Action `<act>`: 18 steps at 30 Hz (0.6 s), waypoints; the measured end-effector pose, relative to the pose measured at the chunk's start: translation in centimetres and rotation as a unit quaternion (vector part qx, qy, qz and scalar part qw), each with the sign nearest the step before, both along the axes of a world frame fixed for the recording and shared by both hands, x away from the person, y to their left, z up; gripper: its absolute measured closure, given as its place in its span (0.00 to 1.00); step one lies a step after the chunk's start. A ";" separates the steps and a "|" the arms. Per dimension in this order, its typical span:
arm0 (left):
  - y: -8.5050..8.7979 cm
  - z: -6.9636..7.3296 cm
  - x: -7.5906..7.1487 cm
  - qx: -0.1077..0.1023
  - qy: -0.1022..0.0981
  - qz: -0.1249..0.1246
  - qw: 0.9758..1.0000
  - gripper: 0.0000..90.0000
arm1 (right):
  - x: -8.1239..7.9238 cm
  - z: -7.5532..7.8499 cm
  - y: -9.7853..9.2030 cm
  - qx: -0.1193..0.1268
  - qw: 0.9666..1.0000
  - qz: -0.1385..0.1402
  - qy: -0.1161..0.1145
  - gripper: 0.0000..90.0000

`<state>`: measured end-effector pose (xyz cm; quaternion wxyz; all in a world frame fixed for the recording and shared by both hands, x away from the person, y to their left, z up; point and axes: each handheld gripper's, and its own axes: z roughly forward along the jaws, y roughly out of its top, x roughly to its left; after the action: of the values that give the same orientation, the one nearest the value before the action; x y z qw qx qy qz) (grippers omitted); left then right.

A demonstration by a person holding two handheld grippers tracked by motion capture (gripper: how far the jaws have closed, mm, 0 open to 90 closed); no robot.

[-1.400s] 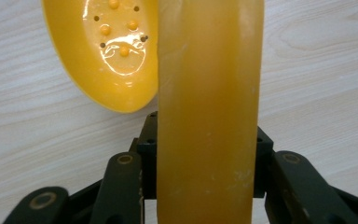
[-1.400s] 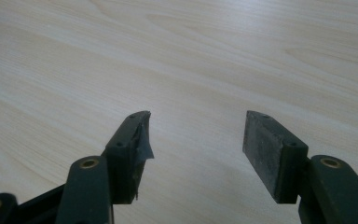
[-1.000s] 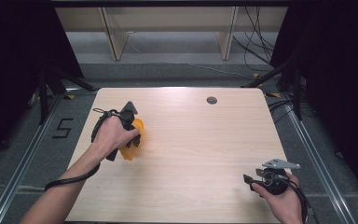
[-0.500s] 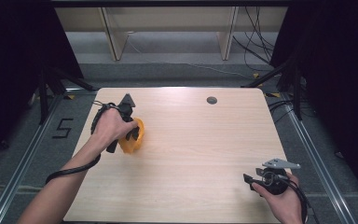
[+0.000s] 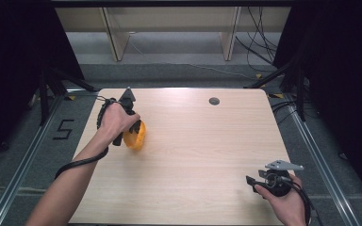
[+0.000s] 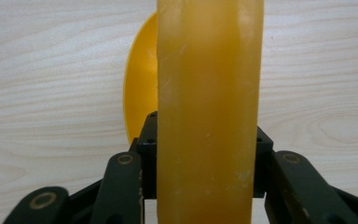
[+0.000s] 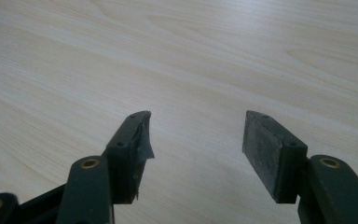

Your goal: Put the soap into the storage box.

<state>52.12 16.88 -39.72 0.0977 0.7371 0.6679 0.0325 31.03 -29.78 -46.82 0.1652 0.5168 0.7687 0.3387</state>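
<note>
Showing glossy translucent orange bowl (image 6: 209,116), edge-on between left gripper (image 6: 205,154) jaws.

Black grippers with brass-ringed pivots, trailing black cables, grey three-cornered plate (image 5: 283,165), bare forearms.

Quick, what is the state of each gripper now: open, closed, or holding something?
Left gripper: shut on the yellow object, above the table.
Right gripper: open, nothing between its jaws.
</note>
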 end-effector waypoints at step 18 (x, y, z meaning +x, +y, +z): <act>-0.3 -1.2 1.3 0.023 0.008 0.002 1.000 0.67 | -0.1 0.0 0.0 -0.003 1.000 0.004 0.010 0.47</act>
<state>53.47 16.63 -40.97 0.0752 0.7383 0.6689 0.0423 30.97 -29.75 -46.78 0.1573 0.5170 0.7732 0.3318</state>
